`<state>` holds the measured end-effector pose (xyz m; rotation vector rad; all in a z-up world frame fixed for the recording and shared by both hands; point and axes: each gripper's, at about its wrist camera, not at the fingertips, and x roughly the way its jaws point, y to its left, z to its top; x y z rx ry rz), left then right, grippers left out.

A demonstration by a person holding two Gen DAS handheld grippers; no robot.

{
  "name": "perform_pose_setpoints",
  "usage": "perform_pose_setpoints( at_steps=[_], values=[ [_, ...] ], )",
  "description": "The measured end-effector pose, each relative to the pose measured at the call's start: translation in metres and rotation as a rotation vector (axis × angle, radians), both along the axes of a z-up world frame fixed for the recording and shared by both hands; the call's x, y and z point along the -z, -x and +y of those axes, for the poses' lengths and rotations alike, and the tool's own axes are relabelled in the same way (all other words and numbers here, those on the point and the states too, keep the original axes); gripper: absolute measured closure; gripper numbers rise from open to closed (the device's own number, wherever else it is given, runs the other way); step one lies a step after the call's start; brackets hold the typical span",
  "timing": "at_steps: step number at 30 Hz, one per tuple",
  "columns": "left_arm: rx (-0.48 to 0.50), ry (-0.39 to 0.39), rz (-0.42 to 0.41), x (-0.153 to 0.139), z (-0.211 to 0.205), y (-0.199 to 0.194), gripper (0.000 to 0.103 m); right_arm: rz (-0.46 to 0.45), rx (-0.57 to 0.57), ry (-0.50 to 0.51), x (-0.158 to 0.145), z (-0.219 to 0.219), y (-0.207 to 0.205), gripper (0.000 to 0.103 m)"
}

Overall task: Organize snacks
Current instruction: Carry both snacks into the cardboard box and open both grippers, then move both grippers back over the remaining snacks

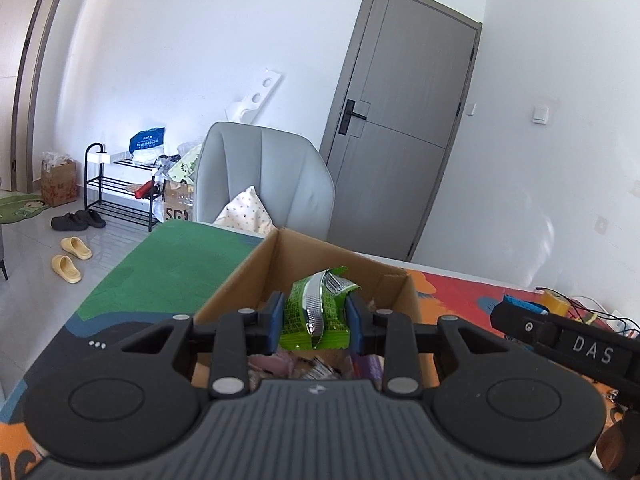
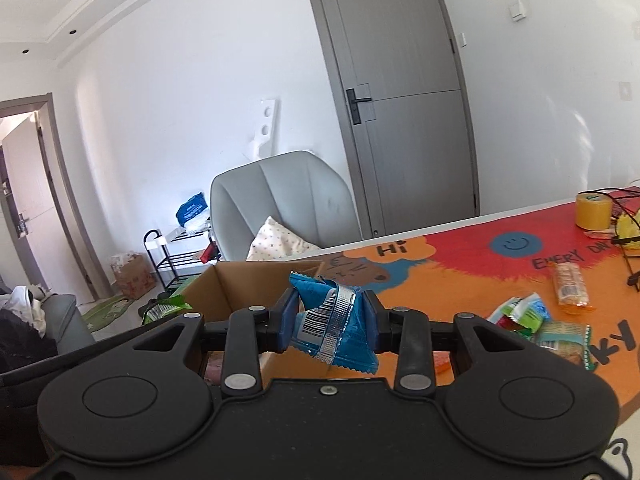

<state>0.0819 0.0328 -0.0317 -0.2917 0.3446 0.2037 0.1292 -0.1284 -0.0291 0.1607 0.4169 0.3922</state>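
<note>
My left gripper point(image 1: 316, 322) is shut on a green snack packet point(image 1: 314, 312) and holds it above the open cardboard box point(image 1: 256, 264), which has several snack packets in its bottom. My right gripper point(image 2: 332, 320) is shut on a blue snack packet point(image 2: 334, 320) with a barcode, held just right of the same box point(image 2: 236, 284). The green packet also shows at the box's left in the right wrist view point(image 2: 164, 306). The right gripper's body shows at the right of the left wrist view point(image 1: 560, 338).
Several loose snack packets point(image 2: 520, 314) and an orange bar point(image 2: 570, 284) lie on the colourful table mat point(image 2: 460, 264) to the right. A yellow tape roll point(image 2: 594, 210) and cables sit at the far right. A grey chair point(image 1: 264, 176) stands behind the table.
</note>
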Motion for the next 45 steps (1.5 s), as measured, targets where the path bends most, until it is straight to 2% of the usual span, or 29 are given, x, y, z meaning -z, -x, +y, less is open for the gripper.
perform_pose_setpoints(
  at_steps=[11,17,22,27,29,30,36,38,45],
  values=[
    [-0.008,-0.019,0.031,0.002,0.015,-0.026,0.071,0.020,-0.060,-0.009,-0.002,0.036,-0.022,0.068],
    [-0.035,0.014,0.044,0.002,0.026,-0.027,0.066,0.041,-0.070,-0.043,-0.001,0.052,-0.036,0.068],
    [-0.077,0.028,0.039,-0.002,0.036,-0.016,0.059,0.058,-0.088,-0.059,0.002,0.061,-0.042,0.068],
    [-0.125,0.041,0.034,-0.005,0.041,-0.005,0.041,0.093,-0.145,-0.114,0.001,0.063,-0.044,0.065],
    [-0.128,0.048,0.037,-0.006,0.041,-0.002,0.034,0.115,-0.137,-0.151,0.002,0.055,-0.042,0.050],
    [-0.128,0.048,0.037,-0.008,0.041,-0.001,0.028,0.113,-0.125,-0.156,0.002,0.050,-0.040,0.047],
    [-0.147,0.019,0.015,-0.012,0.031,0.005,0.012,0.135,-0.056,-0.172,0.004,0.019,-0.030,0.044],
    [-0.152,0.018,0.020,-0.012,0.028,0.006,0.011,0.131,-0.029,-0.156,0.005,0.010,-0.024,0.036],
    [-0.113,0.000,0.038,-0.010,0.007,0.005,0.008,0.116,0.029,-0.114,0.007,-0.020,-0.008,0.021]
  ],
)
